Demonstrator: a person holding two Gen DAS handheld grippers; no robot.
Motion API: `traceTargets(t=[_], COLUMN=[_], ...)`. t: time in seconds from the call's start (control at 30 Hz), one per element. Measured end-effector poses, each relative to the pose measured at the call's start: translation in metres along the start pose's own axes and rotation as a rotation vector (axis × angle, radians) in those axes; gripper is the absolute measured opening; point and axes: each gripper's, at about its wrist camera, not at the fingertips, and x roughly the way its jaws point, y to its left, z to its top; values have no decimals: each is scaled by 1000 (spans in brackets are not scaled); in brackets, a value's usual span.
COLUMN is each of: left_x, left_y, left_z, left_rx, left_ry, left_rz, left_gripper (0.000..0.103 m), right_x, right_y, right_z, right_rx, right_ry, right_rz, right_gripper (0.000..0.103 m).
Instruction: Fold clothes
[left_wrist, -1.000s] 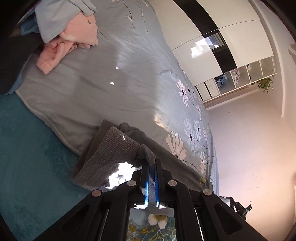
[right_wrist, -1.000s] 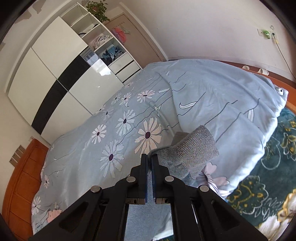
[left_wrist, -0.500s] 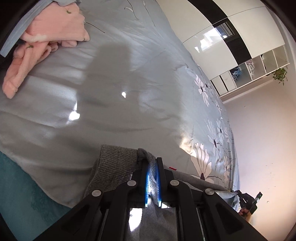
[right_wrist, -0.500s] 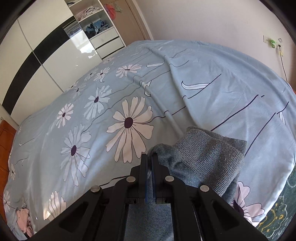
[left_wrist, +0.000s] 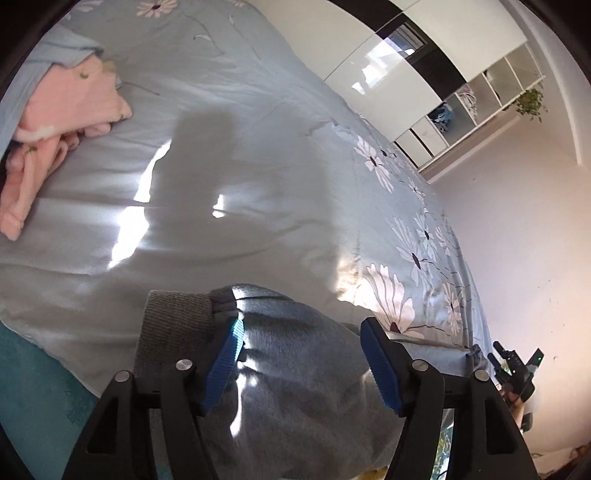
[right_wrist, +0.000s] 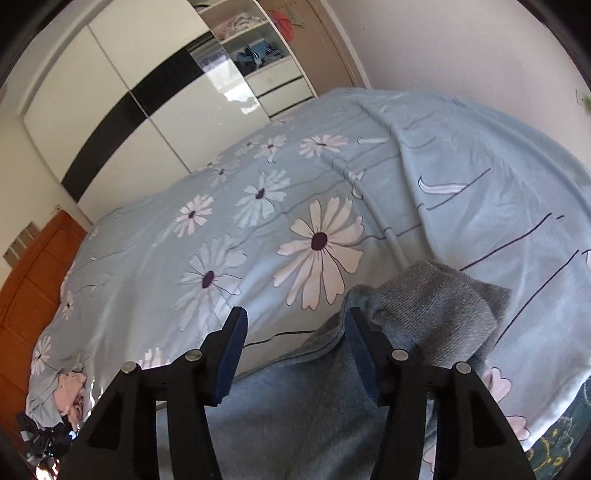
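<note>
Sunlight and shadow fall across a wide bed under a pale blue quilt (right_wrist: 258, 236) printed with white daisies, and at its near edge lies the piece of clothing in hand: a grey knitted garment (left_wrist: 295, 354), soft and thick, with a ribbed cuff or hem doubled over at each end. In the left wrist view the ribbed end (left_wrist: 173, 325) sits on the quilt just beyond the left finger pad; in the right wrist view the other ribbed end (right_wrist: 439, 306) lies just beyond the right finger pad, turned back on the body of the cloth.

Both claws are letting go. The left gripper (left_wrist: 299, 354) has its jaws opening, the blue pads well apart with the grey cloth lying slack between them and no pad pressing on it. The right gripper (right_wrist: 295, 354) is also opening; its pads stand apart over the grey cloth, and the fabric touches or passes just beside the right-hand pad, though I cannot tell whether it rests against it.

As a judgement, one fold of this garment looks freshly laid down along the bed's near edge, and the release is under way. It still looks bulky and uneven, so it probably needs smoothing or a further fold. Toward the far left corner a heap of pink clothes (left_wrist: 55, 122) under a light blue piece (left_wrist: 55, 55) is unfolded and remains to be done.
</note>
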Motion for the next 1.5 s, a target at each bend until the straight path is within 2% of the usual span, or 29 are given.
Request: traceTargets(t=[0.07, 0.13, 0.2, 0.27, 0.33, 0.47, 0.63, 0.7, 0.73, 0.77, 0.8, 0.83, 0.87, 0.93, 1.0, 1.07, 1.13, 1.3, 1.43, 1.5], left_x=[-27, -52, -63, -61, -50, -27, -4, -4, -5, -6, -7, -7, -7, -7, -8, -11, -18, -51, -87, -112], left_y=[0, 11, 32, 57, 77, 94, 99, 93, 91, 89, 87, 86, 83, 79, 74, 69, 66, 64, 65, 82], left_z=[-15, -36, -56, -75, -93, -112, -106, -103, -102, -101, -102, -102, -103, -104, -102, -98, -93, -73, -69, -77], left_rx=[20, -1, -53, -147, -235, -305, -383, -375, -370, -371, -372, -374, -373, -365, -345, -329, -332, -335, -282, -268], left_ry=[-58, -133, -177, -178, -155, -134, -143, -176, -193, -200, -199, -198, -198, -202, -214, -226, -245, -288, -334, -352], left_rz=[21, 71, 109, 124, 106, 89, 9, 11, 7, 11, 23, 35, 47, 71, 91, 95, 98, 47, 62, 80], left_gripper=[74, 80, 82, 82, 82, 82, 82, 81, 80, 79, 70, 61, 46, 39, 27, 21, 19, 17, 17, 17], right_x=[-30, -47, -45, -35, -28, -5, 13, 15, 15, 16, 18, 21, 24, 22, 15, 6, -11, -67, -120, -145], right_y=[-10, -33, -59, -81, -94, -105, -97, -95, -94, -94, -94, -95, -96, -95, -92, -88, -80, -50, -34, -29], right_z=[-3, -14, -30, -45, -55, -63, -60, -57, -56, -56, -55, -55, -56, -58, -58, -57, -53, -51, -72, -91], right_rx=[0, 35, 92, 173, 246, 359, 350, 352, 358, 364, 370, 376, 378, 378, 372, 360, 330, 230, 175, 147], right_ry=[-56, -79, -41, 10, -5, 11, 10, -7, -17, -24, -15, -5, 12, 2, -18, -32, -52, -94, -109, -103], right_rz=[26, -4, -29, -18, 28, 78, 57, 70, 78, 78, 48, 16, -13, -11, -4, 10, 33, 113, 192, 226], right_gripper=[62, 69, 69, 69, 69, 69, 69, 69, 66, 59, 38, 11, 11, 10, 9, 9, 8, 8, 8, 8])
